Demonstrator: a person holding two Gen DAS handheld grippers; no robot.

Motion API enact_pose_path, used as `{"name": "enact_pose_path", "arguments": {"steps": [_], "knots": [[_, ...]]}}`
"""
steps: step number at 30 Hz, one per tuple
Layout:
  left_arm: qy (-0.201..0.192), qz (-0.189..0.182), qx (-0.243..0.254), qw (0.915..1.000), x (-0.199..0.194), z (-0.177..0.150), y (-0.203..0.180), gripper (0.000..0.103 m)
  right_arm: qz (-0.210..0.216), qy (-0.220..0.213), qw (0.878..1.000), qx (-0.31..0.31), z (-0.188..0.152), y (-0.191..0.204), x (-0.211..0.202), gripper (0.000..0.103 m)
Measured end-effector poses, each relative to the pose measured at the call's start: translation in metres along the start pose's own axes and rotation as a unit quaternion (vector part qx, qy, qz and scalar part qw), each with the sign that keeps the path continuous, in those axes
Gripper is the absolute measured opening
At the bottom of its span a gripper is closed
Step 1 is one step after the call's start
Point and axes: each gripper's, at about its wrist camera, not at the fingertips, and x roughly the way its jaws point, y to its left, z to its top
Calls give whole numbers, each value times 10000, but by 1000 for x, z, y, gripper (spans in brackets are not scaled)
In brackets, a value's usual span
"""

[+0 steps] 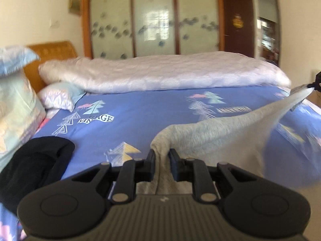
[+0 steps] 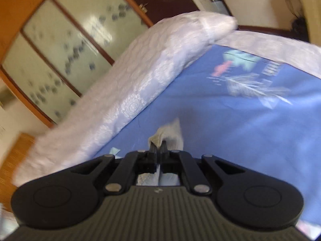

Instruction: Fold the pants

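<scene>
Light grey pants (image 1: pixel 216 134) hang stretched above the blue printed bed sheet (image 1: pixel 140 110). My left gripper (image 1: pixel 162 154) is shut on one bunched end of the pants. The cloth runs from it up to the right, where my right gripper (image 1: pixel 315 84) holds the other end at the frame edge. In the right wrist view my right gripper (image 2: pixel 158 143) is shut on a small fold of the grey pants (image 2: pixel 170 133) above the sheet (image 2: pixel 230 120). The rest of the pants is hidden there.
A black garment (image 1: pixel 34 164) lies on the sheet at the left. A rolled pale pink quilt (image 1: pixel 160 72) runs along the far side of the bed, also in the right wrist view (image 2: pixel 124 84). Pillows (image 1: pixel 18 100) are stacked by the wooden headboard. A wardrobe (image 1: pixel 152 18) stands behind.
</scene>
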Motion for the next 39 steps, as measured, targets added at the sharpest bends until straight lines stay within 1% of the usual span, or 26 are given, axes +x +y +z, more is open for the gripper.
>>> {"name": "enact_pose_path", "arguments": {"steps": [2, 5, 6, 8, 9, 10, 11, 12, 13, 14, 15, 16, 19, 20, 21, 25, 28, 29, 30, 31, 32, 33, 34, 36, 37, 39], "knots": [[128, -67, 235, 9996, -27, -25, -16, 16, 50, 9, 9996, 266, -28, -42, -57, 5], [782, -289, 194, 9963, -47, -67, -30, 19, -106, 198, 9981, 581, -70, -106, -128, 5], [1056, -321, 180, 9937, -49, -82, -35, 21, -282, 280, 9969, 673, -86, -126, -143, 9], [1599, -372, 179, 9863, -50, -107, -46, 23, -874, 641, 9902, 880, -117, -163, -162, 11], [1744, -385, 200, 9837, -50, -115, -48, 23, -1133, 755, 9851, 1049, -129, -180, -169, 14], [1821, -386, 187, 9824, -54, -120, -48, 24, -1199, 721, 9817, 1293, -137, -195, -177, 14], [1804, -379, 39, 9829, -60, -120, -43, 26, -1128, 606, 9796, 1547, -142, -206, -187, 11], [1748, -396, -237, 9835, -67, -119, -33, 28, -1016, 463, 9781, 1757, -144, -213, -197, 11], [1655, -422, -678, 9830, -73, -114, -19, 33, -969, 328, 9774, 1852, -144, -215, -205, 13], [1561, -426, -1189, 9796, -79, -110, -2, 40, -965, 200, 9782, 1827, -142, -214, -212, 16], [1494, -422, -1649, 9740, -82, -106, 13, 42, -977, 111, 9800, 1731, -139, -210, -216, 18], [1453, -436, -2138, 9650, -83, -104, 29, 46, -966, 52, 9818, 1632, -136, -206, -218, 20], [1466, -591, -3248, 9325, -77, -105, 62, 53, -765, -76, 9857, 1497, -124, -197, -216, 23], [1508, -686, -3525, 9210, -73, -106, 66, 59, -695, -95, 9863, 1491, -122, -196, -214, 23], [1562, -819, -3763, 9095, -66, -107, 70, 61, -632, -103, 9867, 1496, -122, -192, -211, 23], [1984, -1026, -4214, 8789, -40, -123, 62, 64, -477, -36, 9870, 1534, -126, -198, -209, 23], [2134, -979, -4593, 8567, -15, -137, 62, 72, -511, -28, 9872, 1509, -122, -201, -204, 23], [2125, -944, -4698, 8516, -9, -140, 61, 68, -541, -41, 9867, 1529, -120, -204, -204, 24], [2103, -908, -4788, 8475, -2, -141, 61, 60, -565, -56, 9859, 1576, -116, -205, -201, 24], [2111, -929, -4808, 8460, 3, -140, 61, 28, -542, -73, 9852, 1624, -110, -207, -198, 24], [2170, -966, -4790, 8451, 8, -137, 60, 13, -527, -87, 9850, 1641, -104, -209, -196, 24], [2149, -1028, -4750, 8471, 8, -133, 58, 13, -589, -117, 9850, 1618, -96, -209, -191, 25], [2075, -1052, -4673, 8529, 5, -128, 55, 13, -680, -157, 9856, 1539, -89, -209, -186, 26], [1901, -1053, -4486, 8669, -9, -115, 55, 13, -845, -203, 9875, 1315, -74, -209, -174, 39], [1804, -1070, -4473, 8695, -18, -110, 57, 13, -963, -234, 9874, 1234, -68, -210, -166, 42], [1647, -1069, -4547, 8688, -31, -104, 61, 13, -1142, -224, 9868, 1122, -56, -214, -146, 42]]}}
